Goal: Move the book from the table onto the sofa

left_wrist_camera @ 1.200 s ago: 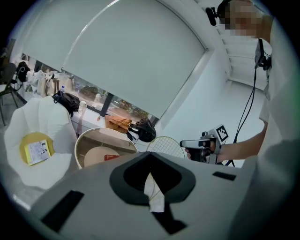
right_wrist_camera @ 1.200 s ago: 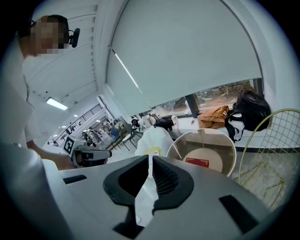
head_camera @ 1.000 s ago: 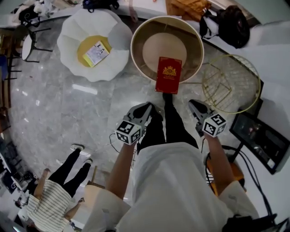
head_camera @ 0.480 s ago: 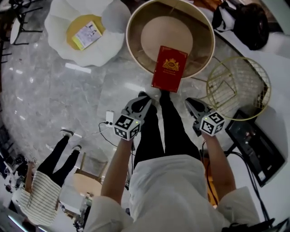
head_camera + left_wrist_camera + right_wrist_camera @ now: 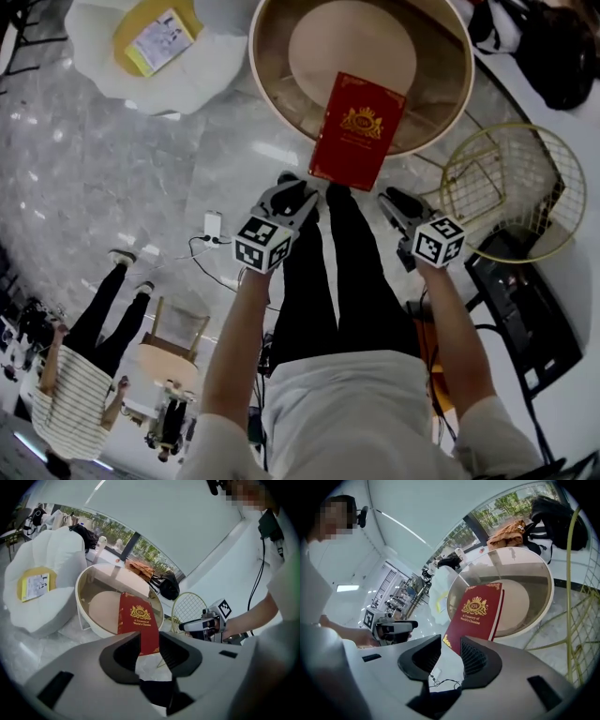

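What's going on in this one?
A person holds both grippers low toward the red book, which overhangs the near rim of the round glass table. The left gripper and right gripper have just been opening their jaws; nothing is between either pair. The book is ungripped; the white sofa stands to the left.

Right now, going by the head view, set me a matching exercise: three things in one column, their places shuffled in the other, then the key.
Things:
1. red book
2. yellow cushion
3. gold wire basket

Places:
A. on the white sofa
B. on the floor, right of the table
C. on the round table, its near end past the rim

Pairs: 1-C, 2-A, 3-B
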Tool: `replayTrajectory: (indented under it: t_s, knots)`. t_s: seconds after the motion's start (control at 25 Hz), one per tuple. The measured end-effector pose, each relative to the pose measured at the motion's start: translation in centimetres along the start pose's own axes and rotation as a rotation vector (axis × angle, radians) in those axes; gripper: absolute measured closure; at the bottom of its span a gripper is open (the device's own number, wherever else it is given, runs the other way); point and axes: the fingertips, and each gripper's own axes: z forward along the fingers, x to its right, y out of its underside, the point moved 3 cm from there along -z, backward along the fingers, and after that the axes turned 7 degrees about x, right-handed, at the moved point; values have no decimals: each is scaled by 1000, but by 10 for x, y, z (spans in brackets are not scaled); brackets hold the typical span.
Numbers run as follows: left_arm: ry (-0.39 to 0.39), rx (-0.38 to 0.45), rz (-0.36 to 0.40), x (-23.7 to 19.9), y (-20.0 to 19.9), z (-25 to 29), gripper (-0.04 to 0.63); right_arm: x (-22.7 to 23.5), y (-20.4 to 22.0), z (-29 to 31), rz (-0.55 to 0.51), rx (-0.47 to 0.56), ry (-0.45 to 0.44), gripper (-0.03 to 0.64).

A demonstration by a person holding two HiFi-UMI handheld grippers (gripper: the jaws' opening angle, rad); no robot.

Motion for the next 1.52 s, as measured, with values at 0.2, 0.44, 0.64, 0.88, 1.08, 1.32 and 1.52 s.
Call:
replayTrajectory:
  t_s: [0.2, 0.44, 0.64, 0.88, 1.08, 1.32, 1.52]
  knots:
    - [-29, -74, -46, -26, 37, 38, 437, 44, 28, 24, 56, -49, 24, 432]
    - [-67, -133, -125, -55, 63, 70, 327, 73, 49, 54, 158, -101, 2, 351]
    - [-64, -154, -172, -63, 71, 86, 265, 88, 60, 68, 225, -133, -19, 307]
    - [-23, -189, -208, -69, 80, 102, 233, 93, 70, 89, 365, -161, -74, 245]
    - [11, -205, -216, -68, 84, 114, 235, 93, 77, 102, 381, -194, -112, 237]
    - [5, -202, -220, -61, 86, 119, 250, 90, 75, 105, 350, -207, -124, 245]
    - [5, -185, -253, -54, 83, 113, 252, 80, 65, 97, 305, -219, -136, 261]
